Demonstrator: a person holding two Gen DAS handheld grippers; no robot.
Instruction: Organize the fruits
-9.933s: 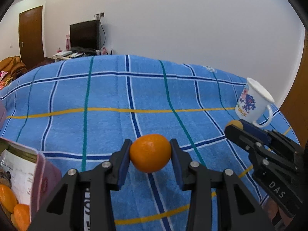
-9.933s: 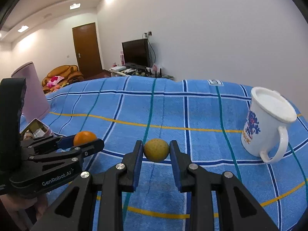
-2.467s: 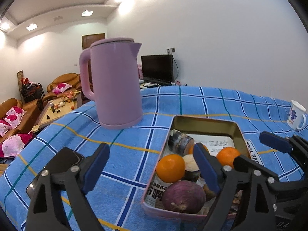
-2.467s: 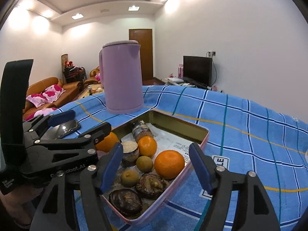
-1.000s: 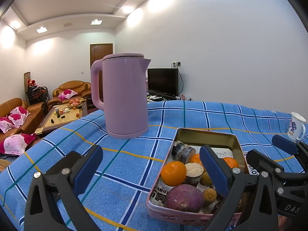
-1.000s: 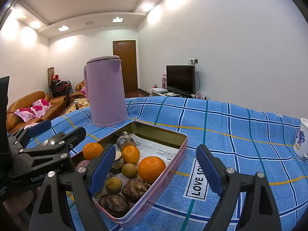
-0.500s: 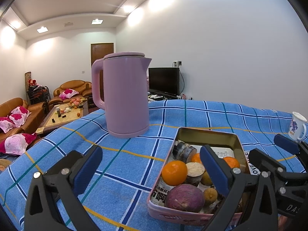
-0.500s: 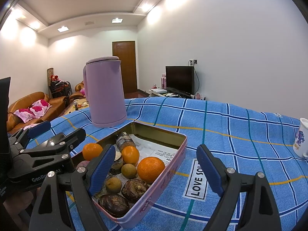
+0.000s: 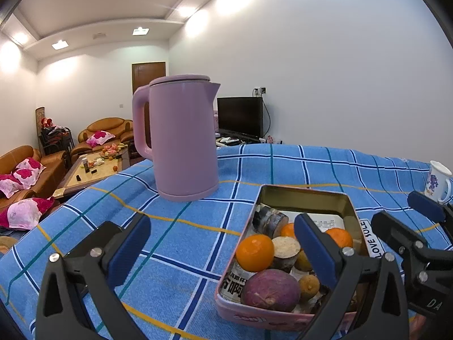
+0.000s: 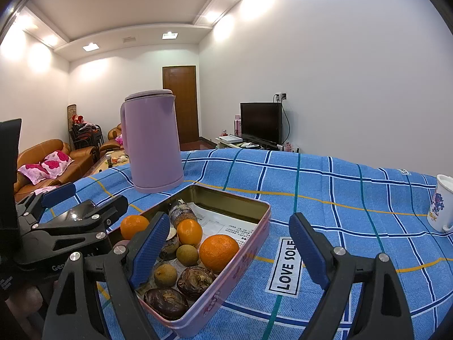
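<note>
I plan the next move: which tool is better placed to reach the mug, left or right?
Right, probably. The mug stands far right, on the side of the right tool; the left tool sits farther left, nearer the kettle. Both are open, empty.

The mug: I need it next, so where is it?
The mug stands at the far right edge of both wrist views, on the blue checked cloth, well apart from the fruit tin.
</note>
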